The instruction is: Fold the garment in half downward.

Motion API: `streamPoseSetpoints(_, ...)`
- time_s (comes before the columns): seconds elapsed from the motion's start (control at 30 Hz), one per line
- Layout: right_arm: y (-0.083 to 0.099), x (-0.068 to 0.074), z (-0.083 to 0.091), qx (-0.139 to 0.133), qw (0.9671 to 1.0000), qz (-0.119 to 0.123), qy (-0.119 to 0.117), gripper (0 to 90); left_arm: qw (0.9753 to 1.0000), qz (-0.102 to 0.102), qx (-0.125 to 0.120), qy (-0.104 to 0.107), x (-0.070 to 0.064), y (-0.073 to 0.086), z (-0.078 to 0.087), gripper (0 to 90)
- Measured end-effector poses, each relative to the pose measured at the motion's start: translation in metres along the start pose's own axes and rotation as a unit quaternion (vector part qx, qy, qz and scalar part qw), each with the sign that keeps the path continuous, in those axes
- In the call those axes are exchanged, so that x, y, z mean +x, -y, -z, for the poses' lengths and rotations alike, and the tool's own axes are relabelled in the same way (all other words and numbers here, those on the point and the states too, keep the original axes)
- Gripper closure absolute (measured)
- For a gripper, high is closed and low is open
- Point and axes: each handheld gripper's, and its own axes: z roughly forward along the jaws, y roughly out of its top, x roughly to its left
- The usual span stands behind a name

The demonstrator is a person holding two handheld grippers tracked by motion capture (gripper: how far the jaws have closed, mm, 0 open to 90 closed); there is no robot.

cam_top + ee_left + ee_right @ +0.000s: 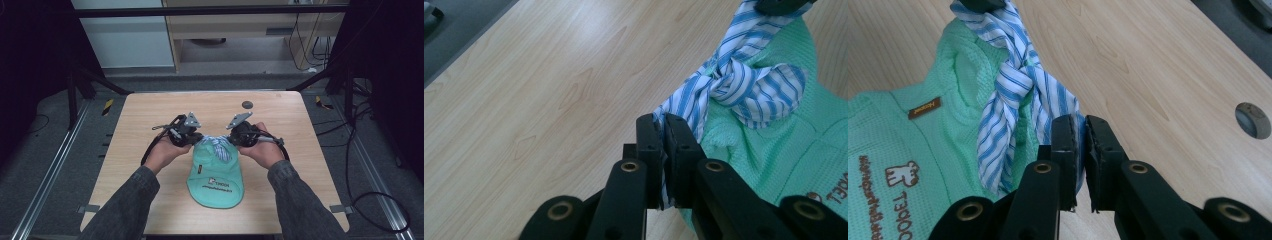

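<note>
The green garment (215, 182) bears dark print, "T3DOO" in mirror and barely legible. Left gripper (663, 131) and right gripper (1081, 131) each pinch its knotted striped tie (744, 82); the ends are hidden.

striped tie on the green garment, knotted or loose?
Knotted. The striped tie crosses over itself in a knot above the green garment; left gripper and right gripper each pinch one tail.

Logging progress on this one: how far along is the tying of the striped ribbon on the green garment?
Done: the striped ribbon already shows one crossed knot over the collar of the green garment, which lies flat on the table. In hand: the left claw and right claw each pinch a ribbon end. Left: probably pulling it snug and forming a bow; none shows yet.
</note>
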Motion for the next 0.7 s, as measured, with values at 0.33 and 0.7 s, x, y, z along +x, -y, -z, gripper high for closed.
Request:
streamPoseSetpoints(0.33,-0.0078,-0.0031,0.0059,-0.005,0.9999,0.012,0.009,83.0,0.9999,-0.004,-0.006,-0.008,0.0035,-0.0049,0.0067,86.3)
streamPoseSetpoints(0.7,-0.0087,-0.0058,0.0091,-0.007,0.9998,0.013,0.012,84.7,0.9999,-0.008,-0.007,-0.011,0.0028,-0.0097,0.0076,86.3)
